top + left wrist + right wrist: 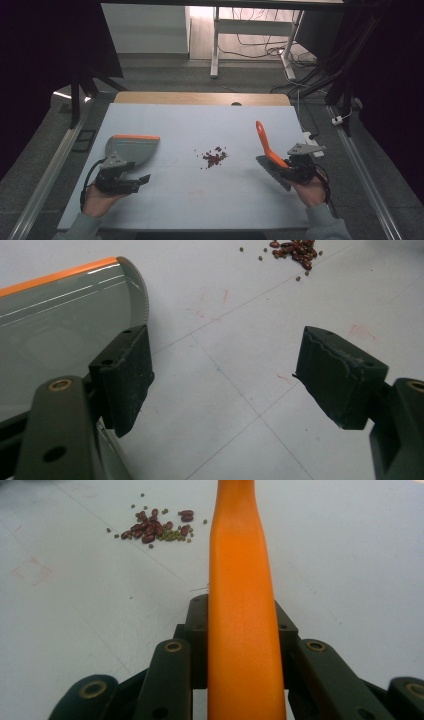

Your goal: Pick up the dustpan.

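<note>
A small pile of dark red beans and tiny green ones [215, 157] lies mid-table; it also appears in the left gripper view [295, 250] and the right gripper view [157, 527]. A grey dustpan with an orange lip [131, 148] rests flat at the left. My left gripper [125, 182] sits at its near end, open, and its left jaw stands beside the pan's rim [75, 325]; nothing lies between the jaws [225, 375]. My right gripper [294, 170] is shut on the orange handle [242, 580] of a brush [262, 137], whose grey head [272, 172] points down toward the table.
The work surface is a pale mat [200, 125] on a wooden table whose far edge [200, 98] shows behind it. Metal rails [367, 175] run along both sides. Cables and a white desk frame [216, 45] stand on the floor beyond.
</note>
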